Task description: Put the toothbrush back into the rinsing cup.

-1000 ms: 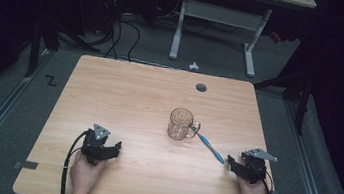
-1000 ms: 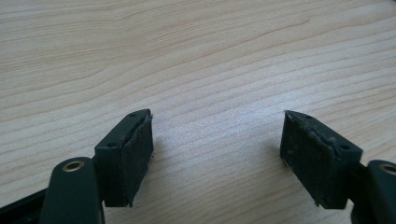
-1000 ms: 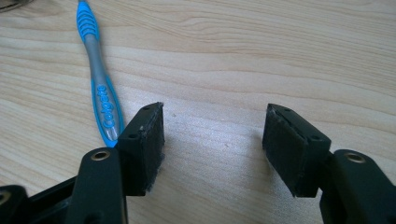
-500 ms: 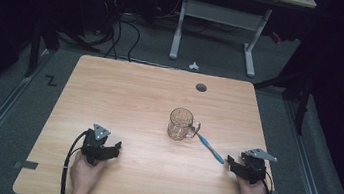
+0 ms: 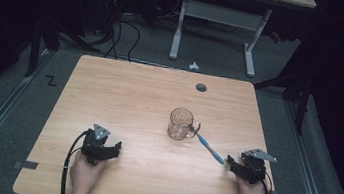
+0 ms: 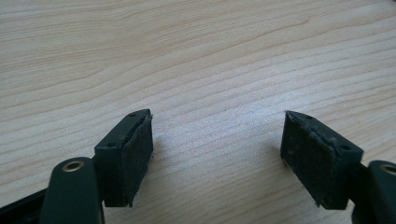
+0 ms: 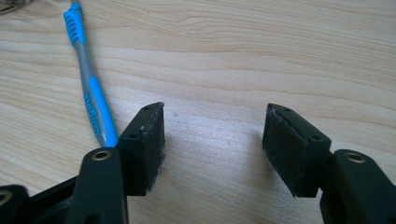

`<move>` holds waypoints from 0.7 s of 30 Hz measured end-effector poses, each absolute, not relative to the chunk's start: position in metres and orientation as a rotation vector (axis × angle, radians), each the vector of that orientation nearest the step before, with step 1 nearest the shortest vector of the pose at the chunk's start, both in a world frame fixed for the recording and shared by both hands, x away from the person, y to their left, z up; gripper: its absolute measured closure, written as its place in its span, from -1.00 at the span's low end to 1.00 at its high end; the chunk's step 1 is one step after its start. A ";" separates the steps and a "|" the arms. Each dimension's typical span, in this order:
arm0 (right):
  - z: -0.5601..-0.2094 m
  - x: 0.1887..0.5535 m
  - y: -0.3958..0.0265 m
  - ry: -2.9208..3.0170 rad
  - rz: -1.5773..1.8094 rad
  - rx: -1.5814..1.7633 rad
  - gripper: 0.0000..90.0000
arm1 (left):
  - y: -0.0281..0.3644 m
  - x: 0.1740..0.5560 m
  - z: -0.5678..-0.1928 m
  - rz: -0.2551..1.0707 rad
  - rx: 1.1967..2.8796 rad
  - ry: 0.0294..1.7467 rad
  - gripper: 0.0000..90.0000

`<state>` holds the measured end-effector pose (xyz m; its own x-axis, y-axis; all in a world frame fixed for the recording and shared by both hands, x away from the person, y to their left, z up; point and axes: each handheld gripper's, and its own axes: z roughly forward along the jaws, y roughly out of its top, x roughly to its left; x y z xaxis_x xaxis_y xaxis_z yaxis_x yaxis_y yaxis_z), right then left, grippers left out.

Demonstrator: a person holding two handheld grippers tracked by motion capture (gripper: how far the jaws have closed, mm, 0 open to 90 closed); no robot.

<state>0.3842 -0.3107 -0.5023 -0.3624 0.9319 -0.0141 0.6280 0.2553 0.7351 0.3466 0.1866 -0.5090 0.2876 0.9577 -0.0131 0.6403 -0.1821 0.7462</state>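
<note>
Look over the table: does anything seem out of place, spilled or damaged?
Nothing stands out. The glass mug stands upright, with no spill around it, and the blue toothbrush lies flat beside its handle. Both the left gripper and the right gripper are open over bare wood.

Gripper: left gripper (image 6: 217, 140), low over tabletop, jaws spread wide, nothing btwn them.
Pads: black, worn and fuzzy at edges; one pad (image 6: 137, 156) at left, other at right, well apart.
Surface: light wood-grain table (image 6: 196, 56), bare wood across the gap btwn jaws.
Shadow: faint dark patch on wood beside each jaw.
</note>
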 end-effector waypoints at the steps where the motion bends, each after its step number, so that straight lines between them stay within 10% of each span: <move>1: -0.502 0.384 -0.310 2.080 0.900 1.416 -0.11 | 0.187 0.347 -0.509 0.625 1.909 1.429 -0.42; 21: -0.502 0.381 -0.310 2.065 0.901 1.416 0.20 | 0.187 0.347 -0.509 0.625 1.913 1.428 -0.42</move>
